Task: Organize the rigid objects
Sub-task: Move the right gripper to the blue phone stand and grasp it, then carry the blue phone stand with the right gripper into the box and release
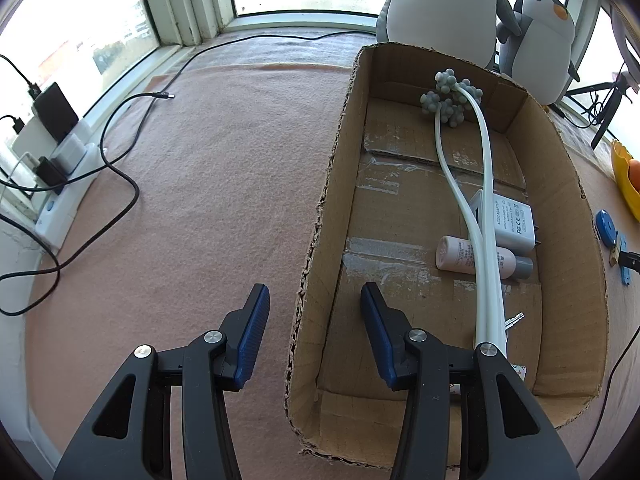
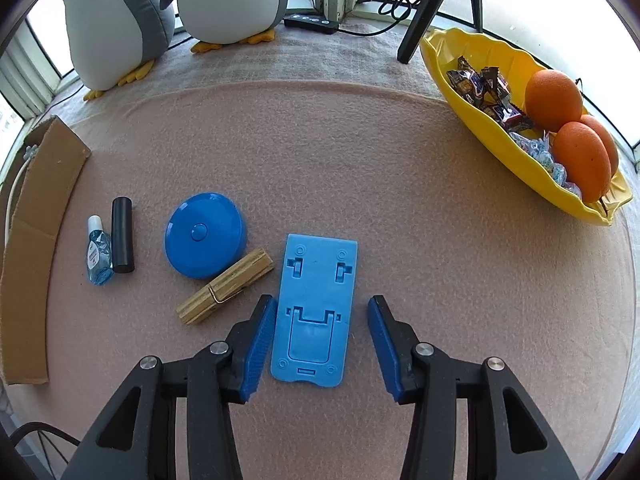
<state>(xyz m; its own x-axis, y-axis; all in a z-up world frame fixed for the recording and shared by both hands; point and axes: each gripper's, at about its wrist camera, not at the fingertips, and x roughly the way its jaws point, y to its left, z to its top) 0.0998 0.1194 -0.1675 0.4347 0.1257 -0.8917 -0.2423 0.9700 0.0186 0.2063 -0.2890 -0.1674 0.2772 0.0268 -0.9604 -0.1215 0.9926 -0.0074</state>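
Note:
My left gripper (image 1: 313,288) stands open astride the left wall of a cardboard box (image 1: 568,240), with one finger inside and one outside. The box holds a white cable (image 1: 486,216) with a grey knobbly end, a white adapter (image 1: 508,220), a pink bottle (image 1: 468,256) and keys (image 1: 515,319). My right gripper (image 2: 321,300) is open over a flat blue phone stand (image 2: 316,312); its left pad is close to the stand's edge and its right pad is clear of it. To the left lie a wooden clothespin (image 2: 226,286), a blue round disc (image 2: 206,236), a black cylinder (image 2: 122,240) and a small blue bottle (image 2: 98,256).
A yellow bowl (image 2: 500,60) with oranges and sweets sits at the right. Two plush penguins (image 2: 120,20) and tripod legs (image 2: 420,20) stand at the back. A power strip (image 1: 68,184) and black cables (image 1: 128,184) lie left of the box. The box corner (image 2: 36,240) is at far left.

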